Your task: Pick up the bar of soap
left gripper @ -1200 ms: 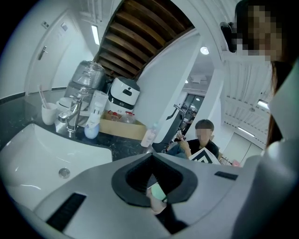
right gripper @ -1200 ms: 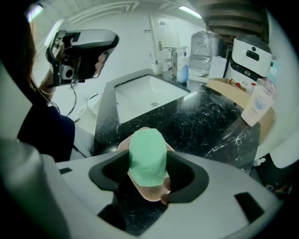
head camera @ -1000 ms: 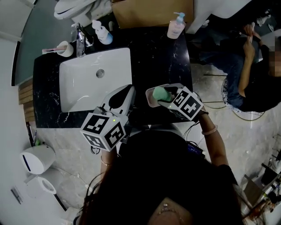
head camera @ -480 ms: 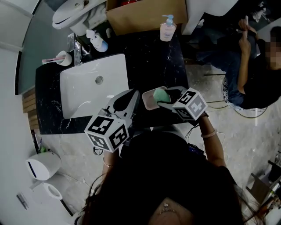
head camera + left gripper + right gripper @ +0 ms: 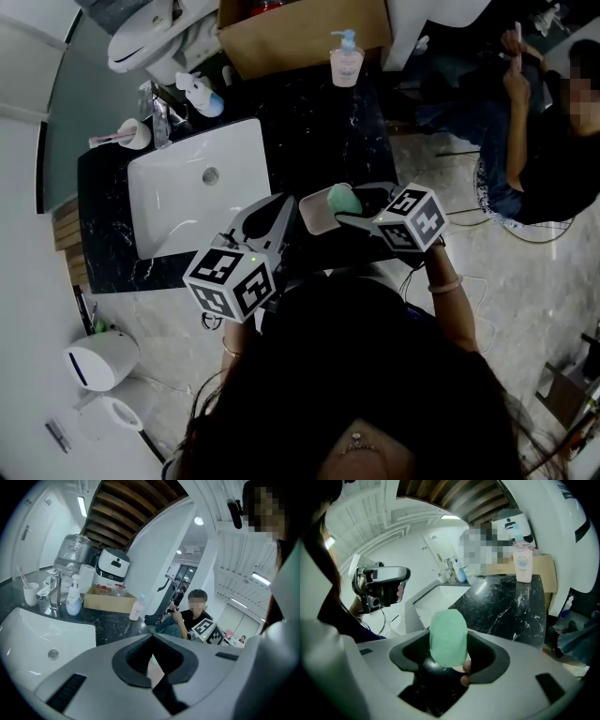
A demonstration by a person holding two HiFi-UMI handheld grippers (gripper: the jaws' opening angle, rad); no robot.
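Right claw clenched on soap bar: pale green, rounded, matte, upright between dark pads. Only head view shows pale dish just beside soap, at edge of black veined bench. Left claw closed on itself, nothing held. White sink lies beyond it.
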